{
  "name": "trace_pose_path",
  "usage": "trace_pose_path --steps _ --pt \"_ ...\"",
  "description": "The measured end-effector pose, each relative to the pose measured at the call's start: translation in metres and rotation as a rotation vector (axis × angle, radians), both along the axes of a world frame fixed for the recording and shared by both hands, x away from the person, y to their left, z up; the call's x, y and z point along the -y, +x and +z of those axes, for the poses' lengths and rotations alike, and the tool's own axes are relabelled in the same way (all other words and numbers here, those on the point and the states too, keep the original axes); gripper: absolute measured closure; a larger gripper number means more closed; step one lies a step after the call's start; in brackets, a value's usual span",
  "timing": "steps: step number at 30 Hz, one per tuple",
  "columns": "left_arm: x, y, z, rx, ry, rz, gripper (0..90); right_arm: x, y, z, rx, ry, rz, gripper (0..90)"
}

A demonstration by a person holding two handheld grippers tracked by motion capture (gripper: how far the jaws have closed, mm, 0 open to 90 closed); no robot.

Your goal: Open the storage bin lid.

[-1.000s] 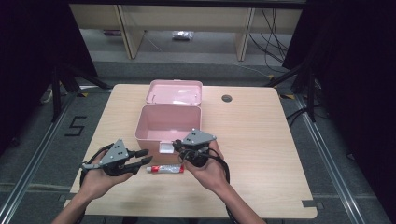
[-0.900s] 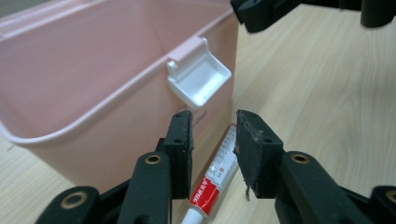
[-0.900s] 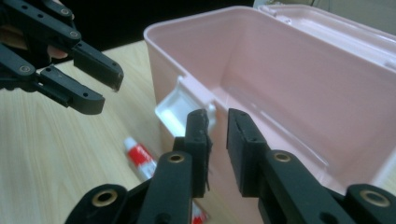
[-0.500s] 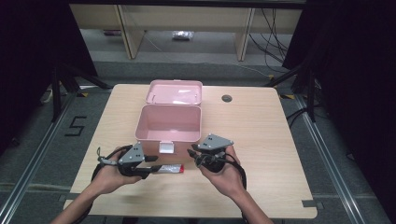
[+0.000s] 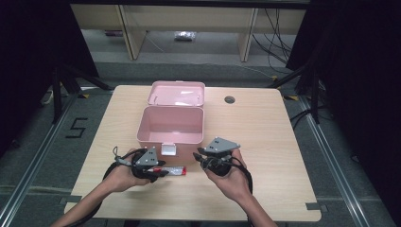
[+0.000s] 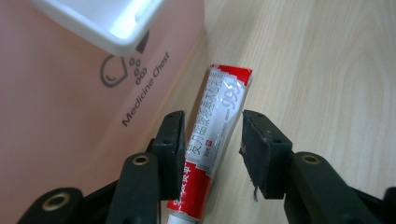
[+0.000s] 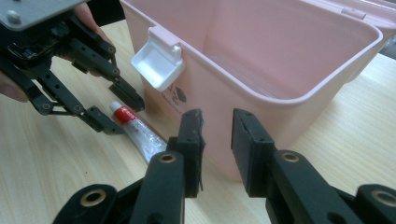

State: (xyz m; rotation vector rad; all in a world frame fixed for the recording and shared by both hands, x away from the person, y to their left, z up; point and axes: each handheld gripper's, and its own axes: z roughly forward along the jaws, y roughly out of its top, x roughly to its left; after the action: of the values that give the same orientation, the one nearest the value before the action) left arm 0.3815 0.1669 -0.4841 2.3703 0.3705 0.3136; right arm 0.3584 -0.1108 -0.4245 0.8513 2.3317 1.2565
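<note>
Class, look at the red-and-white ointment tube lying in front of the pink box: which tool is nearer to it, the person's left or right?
Left. The left tool straddles the red-and-white ointment tube, jaws open around it. The right tool hovers apart, beside the tube's far end.

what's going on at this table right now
A person at a wooden table works a two-jaw gripper in each hand. The left gripper is down over a red and white ointment tube that lies on the table beside an open pink medicine chest. Its jaws have just been opening; the tube lies between them, with a gap on one side, so it is not clamped. The right gripper is open and holds nothing, facing the chest's front wall.
</note>
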Motion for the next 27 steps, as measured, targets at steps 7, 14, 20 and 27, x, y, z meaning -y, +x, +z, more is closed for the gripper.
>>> trace_pose_path --steps 7,14,20,27 --pt "0.004 0.005 -0.004 -0.019 0.065 -0.035 60.3 0.004 0.000 -0.002 -0.006 0.009 -0.010 74.0" --pt "0.008 0.011 -0.006 -0.031 0.091 -0.049 61.0 0.005 0.000 -0.001 -0.021 0.018 -0.012 74.0" --pt "0.009 0.015 -0.009 -0.047 0.097 -0.044 61.0 0.007 0.000 -0.002 -0.015 0.019 -0.018 74.0" --pt "0.010 0.016 -0.012 -0.069 0.099 -0.037 60.9 0.008 0.001 -0.001 -0.028 0.024 -0.013 74.1"
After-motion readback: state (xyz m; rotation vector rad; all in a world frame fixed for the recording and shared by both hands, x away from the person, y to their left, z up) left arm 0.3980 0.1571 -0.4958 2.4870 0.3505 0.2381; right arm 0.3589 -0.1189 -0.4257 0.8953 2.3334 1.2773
